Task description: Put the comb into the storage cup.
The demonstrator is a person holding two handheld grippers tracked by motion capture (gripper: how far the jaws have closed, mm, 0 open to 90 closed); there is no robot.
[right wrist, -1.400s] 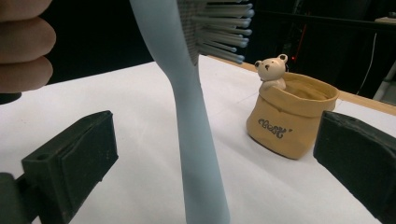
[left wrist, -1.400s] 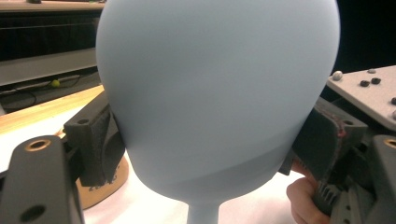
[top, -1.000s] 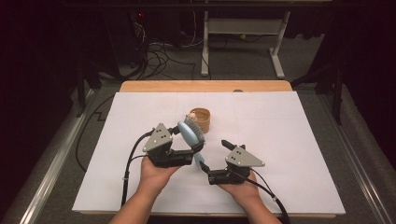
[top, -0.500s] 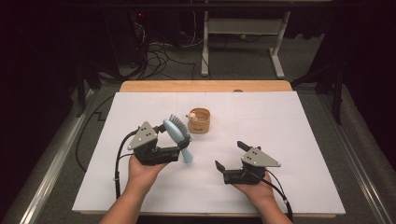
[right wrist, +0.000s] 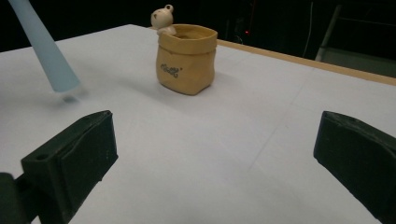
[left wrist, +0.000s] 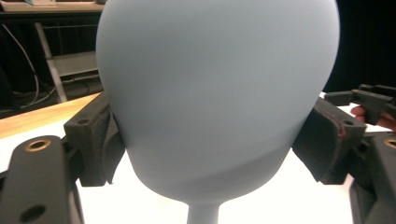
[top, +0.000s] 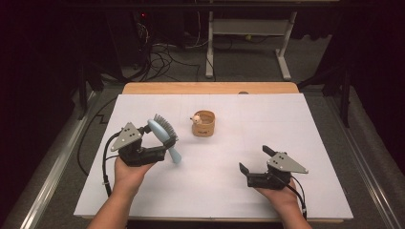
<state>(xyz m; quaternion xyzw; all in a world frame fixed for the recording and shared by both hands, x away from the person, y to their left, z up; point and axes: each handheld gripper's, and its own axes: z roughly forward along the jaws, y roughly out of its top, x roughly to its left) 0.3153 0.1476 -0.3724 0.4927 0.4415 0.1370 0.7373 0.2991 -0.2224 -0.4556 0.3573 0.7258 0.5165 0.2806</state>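
While the left tool (top: pixel 152 143) pinches the blue hairbrush (top: pixel 165 136) by its head above the counter (top: pixel 286 124), right tool (top: pixel 255 162) spread, empty: handle may swing, toppling the bear-trimmed holder (top: pixel 204 123).

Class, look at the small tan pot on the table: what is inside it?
A little bear figure peeks over the tan pot's rim. The pot's wall hides anything deeper inside.

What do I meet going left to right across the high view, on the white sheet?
Left gripper shut on the light blue brush → tan pot with a small bear figure → right gripper, its fingers open and holding nothing.
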